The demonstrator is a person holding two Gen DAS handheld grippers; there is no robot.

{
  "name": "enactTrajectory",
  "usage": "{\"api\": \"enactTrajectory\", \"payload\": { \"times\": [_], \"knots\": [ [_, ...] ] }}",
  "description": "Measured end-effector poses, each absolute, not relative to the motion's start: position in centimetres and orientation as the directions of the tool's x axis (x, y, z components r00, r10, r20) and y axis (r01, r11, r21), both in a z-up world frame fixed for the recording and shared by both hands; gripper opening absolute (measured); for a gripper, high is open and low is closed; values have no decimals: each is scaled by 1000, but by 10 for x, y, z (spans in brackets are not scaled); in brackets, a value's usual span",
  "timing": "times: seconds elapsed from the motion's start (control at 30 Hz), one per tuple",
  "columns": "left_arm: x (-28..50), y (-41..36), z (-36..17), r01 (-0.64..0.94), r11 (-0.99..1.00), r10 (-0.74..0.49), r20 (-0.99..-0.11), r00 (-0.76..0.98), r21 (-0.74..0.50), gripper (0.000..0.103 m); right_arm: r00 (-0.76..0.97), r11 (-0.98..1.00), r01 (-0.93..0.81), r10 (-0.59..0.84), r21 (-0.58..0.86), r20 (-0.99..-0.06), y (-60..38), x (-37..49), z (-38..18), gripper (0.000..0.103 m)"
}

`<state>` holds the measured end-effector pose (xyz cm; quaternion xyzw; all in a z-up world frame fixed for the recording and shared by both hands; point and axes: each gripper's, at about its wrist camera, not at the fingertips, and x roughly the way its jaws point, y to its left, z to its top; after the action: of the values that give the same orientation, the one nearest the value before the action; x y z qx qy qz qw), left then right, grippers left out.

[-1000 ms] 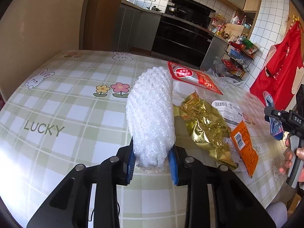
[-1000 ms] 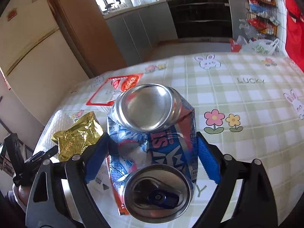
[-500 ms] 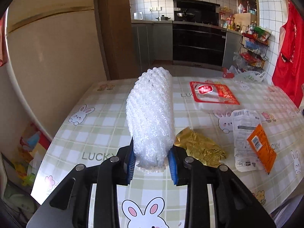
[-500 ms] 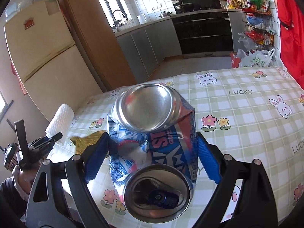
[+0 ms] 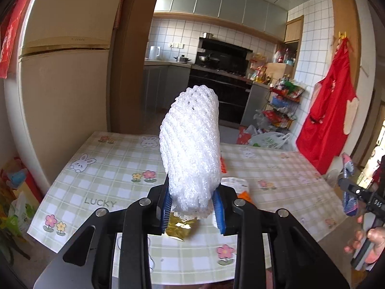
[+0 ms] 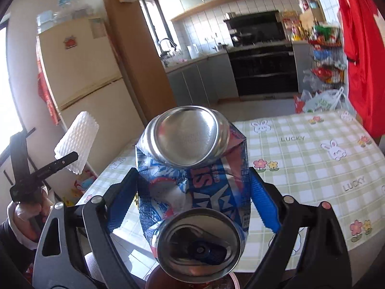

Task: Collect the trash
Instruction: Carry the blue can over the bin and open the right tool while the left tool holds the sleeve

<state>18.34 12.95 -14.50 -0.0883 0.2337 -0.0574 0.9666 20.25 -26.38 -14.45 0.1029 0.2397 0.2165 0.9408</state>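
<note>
A kitchen with white tiled walls, a black stove (image 5: 223,65) and a cream fridge (image 5: 62,77) lay behind a worktop (image 5: 115,168) covered in a green checked cloth printed with rabbits, flowers and the word LUCKY.

The left claw (image 5: 193,208) was pinching the lower end of a white foam net sleeve (image 5: 192,151) between its blue pads. The sleeve's long axis ran straight away from the claw, its free end pointing up and forward toward the stove, and it was held up clear of the worktop. Just under the claw lay a crumpled gold wrapper (image 5: 179,225) on the cloth, with an orange packet (image 5: 244,196) and a white packet (image 5: 234,183) beside it, both partly hidden behind the claw.

The right claw (image 6: 193,201) stood wide, its blue pads pressed against the two sides of a crushed blue drink can (image 6: 192,183). The can's long axis also lay along the fingers: the opened top with its pull tab faced the camera, the dented base pointed forward and up. It was carried over the near edge of the worktop. At the left of that view a hand (image 6: 28,210) gripped the handle of the other claw, the foam sleeve sticking up from it at a slant. A red garment (image 5: 324,110) hung on the right-hand wall.
</note>
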Motion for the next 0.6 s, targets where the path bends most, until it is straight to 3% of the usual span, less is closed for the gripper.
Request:
{"api": "enactTrajectory", "payload": {
  "times": [0.3,0.6],
  "knots": [
    [74,76,-119,235,922,-340,-354,871,-308,30,800,862,-424,501,278,-332,-267,107,-122,87],
    [31,59,-142,261,894,-392,-357,848,-364,30,746,840,-479,543,254,-386,-250,73,-142,87]
  ]
}}
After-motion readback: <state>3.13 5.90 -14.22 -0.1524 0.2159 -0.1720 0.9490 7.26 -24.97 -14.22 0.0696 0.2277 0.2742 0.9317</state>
